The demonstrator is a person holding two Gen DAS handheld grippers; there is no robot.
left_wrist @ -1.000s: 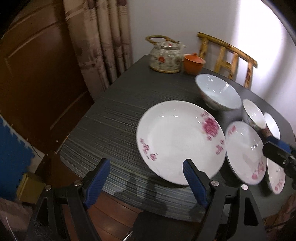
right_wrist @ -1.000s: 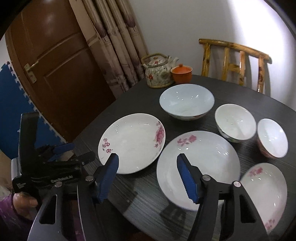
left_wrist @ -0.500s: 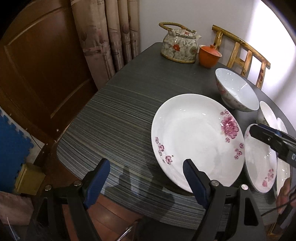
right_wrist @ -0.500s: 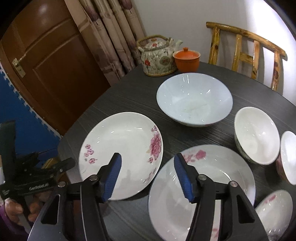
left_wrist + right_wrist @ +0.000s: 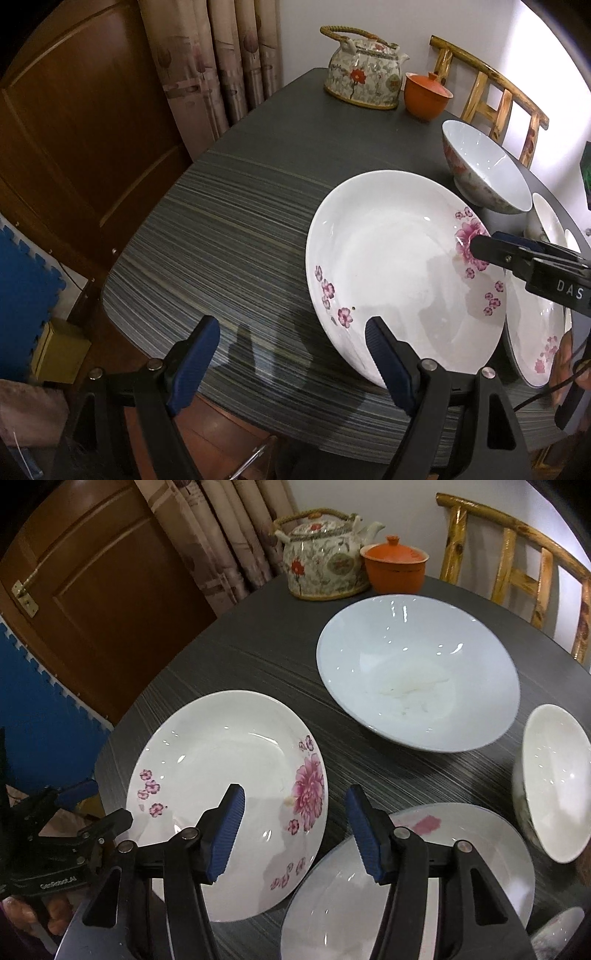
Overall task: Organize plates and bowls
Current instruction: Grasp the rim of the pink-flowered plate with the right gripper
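With both grippers spread wide and gripping nothing, everything turns on the flowered plate (image 5: 225,797) near the table's (image 5: 229,229) front-left edge. Left gripper (image 5: 291,354) sits low at that plate's near-left rim, blue pads apart, its right finger (image 5: 388,358) overlapping the rim in the left wrist view, though whether it touches the china is hard to call from this angle. Nothing sits between its fingers except striped tabletop.

Over the plate's right half comes the right gripper (image 5: 295,830), fingers parted. One pad (image 5: 227,834) hangs above the plate's white centre, just left of the big pink bloom; the other sits past the plate's right rim, over the gap to a second plate (image 5: 406,886). In the left wrist view its dark tip (image 5: 480,247) lies right at the bloom.

That second plate lies just right of the flowered one, rims very close. Behind the flowered plate and to its right stands the big bowl (image 5: 417,672), upright, a pale smear at its bottom. Further right of the plate, a small bowl (image 5: 554,782) sits near the table's edge, clear of the big bowl.

Well behind the plate, at the far rim, stands a teapot (image 5: 321,565) with an orange lidded cup (image 5: 395,568) touching or just beside it. Behind the table on the plate's left hang curtains (image 5: 221,59) and a brown door (image 5: 74,129); off to its far right is a wooden chair (image 5: 517,561).
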